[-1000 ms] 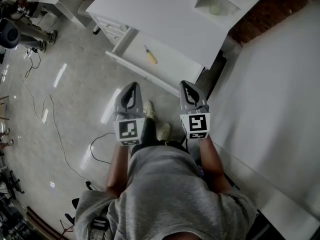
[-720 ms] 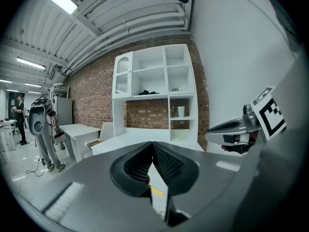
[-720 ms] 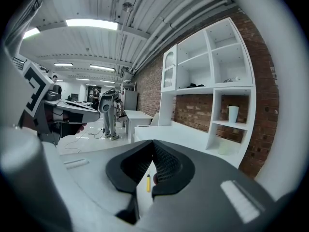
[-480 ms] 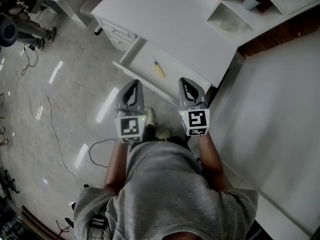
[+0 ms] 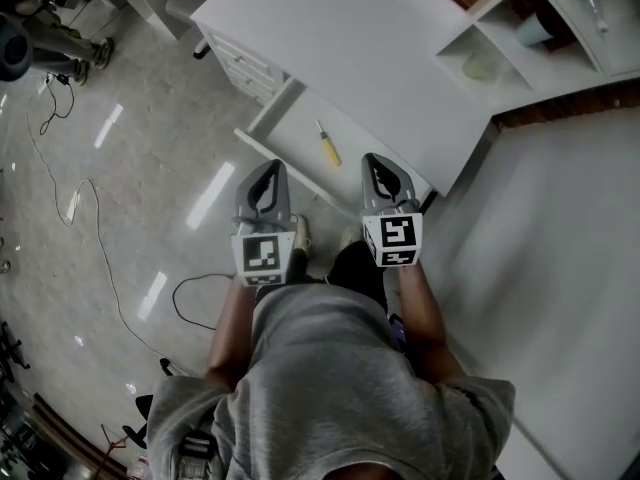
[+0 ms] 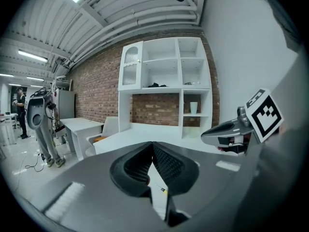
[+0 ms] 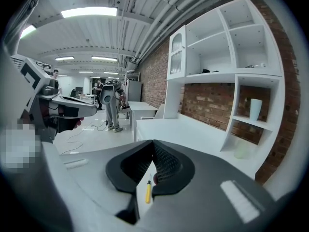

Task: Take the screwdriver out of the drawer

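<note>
A yellow-handled screwdriver (image 5: 328, 145) lies in the open white drawer (image 5: 290, 118) under the desk. Both grippers are held out side by side just short of the drawer's front edge. My left gripper (image 5: 268, 170) is shut and empty, its tips over the floor before the drawer front. My right gripper (image 5: 376, 162) is also shut and empty, at the drawer's right end. In the left gripper view the left gripper (image 6: 153, 147) shows the screwdriver (image 6: 164, 191) ahead below its closed tips. In the right gripper view the right gripper (image 7: 153, 144) has the screwdriver (image 7: 148, 192) just ahead.
The white desk top (image 5: 350, 38) runs behind the drawer, with a shelf unit holding a cup (image 5: 535, 30) at the back right. A white panel (image 5: 560, 268) stands on the right. Cables (image 5: 90, 218) trail over the shiny floor at left. A humanoid robot (image 6: 41, 124) stands far left.
Both grippers have moved forward together toward the open drawer, which now lies nearer their tips. Both pairs of jaws have stayed shut.
</note>
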`<move>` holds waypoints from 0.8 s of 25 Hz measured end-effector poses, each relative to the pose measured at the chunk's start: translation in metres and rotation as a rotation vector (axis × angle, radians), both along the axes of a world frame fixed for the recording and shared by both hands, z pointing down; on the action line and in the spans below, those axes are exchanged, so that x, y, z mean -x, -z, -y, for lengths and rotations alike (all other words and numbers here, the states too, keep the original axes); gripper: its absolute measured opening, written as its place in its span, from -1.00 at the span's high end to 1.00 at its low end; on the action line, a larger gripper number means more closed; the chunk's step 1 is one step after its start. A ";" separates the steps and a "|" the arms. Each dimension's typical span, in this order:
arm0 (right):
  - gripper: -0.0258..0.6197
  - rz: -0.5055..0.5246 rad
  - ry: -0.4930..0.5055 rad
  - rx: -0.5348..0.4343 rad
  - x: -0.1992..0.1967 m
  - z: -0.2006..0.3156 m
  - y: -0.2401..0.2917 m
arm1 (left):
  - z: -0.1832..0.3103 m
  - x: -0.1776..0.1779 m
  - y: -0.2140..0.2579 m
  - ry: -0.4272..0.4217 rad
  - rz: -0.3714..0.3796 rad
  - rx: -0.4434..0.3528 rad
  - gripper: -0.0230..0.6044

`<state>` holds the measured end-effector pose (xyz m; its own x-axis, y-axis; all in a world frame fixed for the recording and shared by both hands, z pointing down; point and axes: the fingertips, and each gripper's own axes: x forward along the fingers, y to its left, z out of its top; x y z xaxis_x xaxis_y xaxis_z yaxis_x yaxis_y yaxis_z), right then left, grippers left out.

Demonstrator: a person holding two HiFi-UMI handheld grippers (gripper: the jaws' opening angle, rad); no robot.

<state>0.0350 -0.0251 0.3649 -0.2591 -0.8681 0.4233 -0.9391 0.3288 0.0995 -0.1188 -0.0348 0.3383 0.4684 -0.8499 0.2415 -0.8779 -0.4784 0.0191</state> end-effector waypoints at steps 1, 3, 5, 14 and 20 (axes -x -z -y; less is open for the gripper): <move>0.91 0.000 0.015 0.012 0.001 0.005 -0.006 | 0.003 0.000 -0.004 0.013 0.003 0.007 0.89; 0.91 0.003 0.050 0.036 0.002 0.015 -0.018 | 0.010 -0.001 -0.014 0.040 0.007 0.022 0.89; 0.91 0.010 0.083 0.063 0.003 0.024 -0.029 | 0.015 -0.002 -0.023 0.068 0.013 0.039 0.89; 0.91 0.031 0.199 0.196 -0.007 0.046 -0.090 | 0.024 -0.022 -0.077 0.173 0.010 0.146 0.89; 0.91 0.021 0.246 0.262 -0.007 0.056 -0.137 | 0.030 -0.029 -0.122 0.196 0.017 0.203 0.89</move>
<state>0.0417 -0.0810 0.5018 -0.4582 -0.6413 0.6155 -0.8294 0.5574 -0.0367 -0.0899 -0.0652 0.4601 0.2944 -0.8572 0.4225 -0.9543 -0.2873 0.0821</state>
